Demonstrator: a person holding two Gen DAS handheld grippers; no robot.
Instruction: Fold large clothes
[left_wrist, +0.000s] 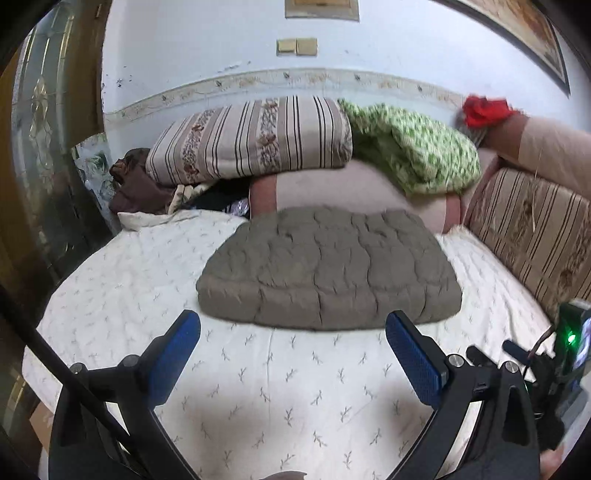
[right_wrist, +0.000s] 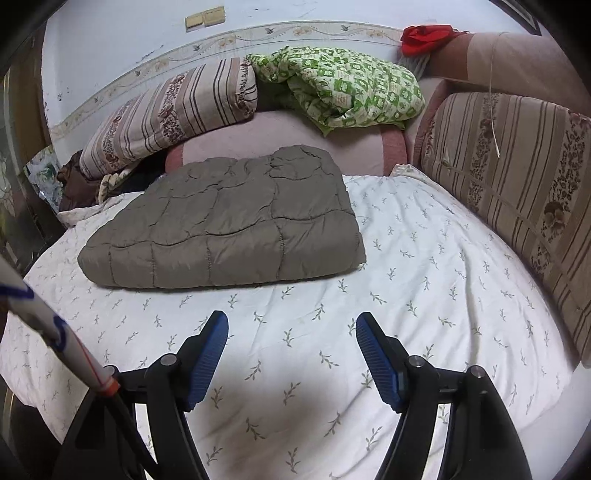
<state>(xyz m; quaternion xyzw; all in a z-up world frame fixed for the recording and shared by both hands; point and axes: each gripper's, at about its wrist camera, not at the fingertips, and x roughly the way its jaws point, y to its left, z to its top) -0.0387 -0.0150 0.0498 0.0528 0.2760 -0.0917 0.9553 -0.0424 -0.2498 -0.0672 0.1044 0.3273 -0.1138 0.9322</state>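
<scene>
A grey-brown quilted garment (left_wrist: 328, 269) lies folded into a thick rectangle on the white leaf-patterned bedspread (left_wrist: 258, 387). It also shows in the right wrist view (right_wrist: 229, 225), left of centre. My left gripper (left_wrist: 293, 325) is open and empty, hovering just in front of the garment's near edge. My right gripper (right_wrist: 291, 328) is open and empty, held above the bedspread (right_wrist: 424, 295) a short way in front of the garment. Neither gripper touches the cloth.
A striped floral cushion (left_wrist: 255, 140) and a green patterned quilt (left_wrist: 413, 147) are piled at the back against the wall. A striped backrest (right_wrist: 517, 184) runs along the right side. A red cloth (right_wrist: 424, 37) sits on the far corner. Dark clothes (left_wrist: 136, 184) lie at back left.
</scene>
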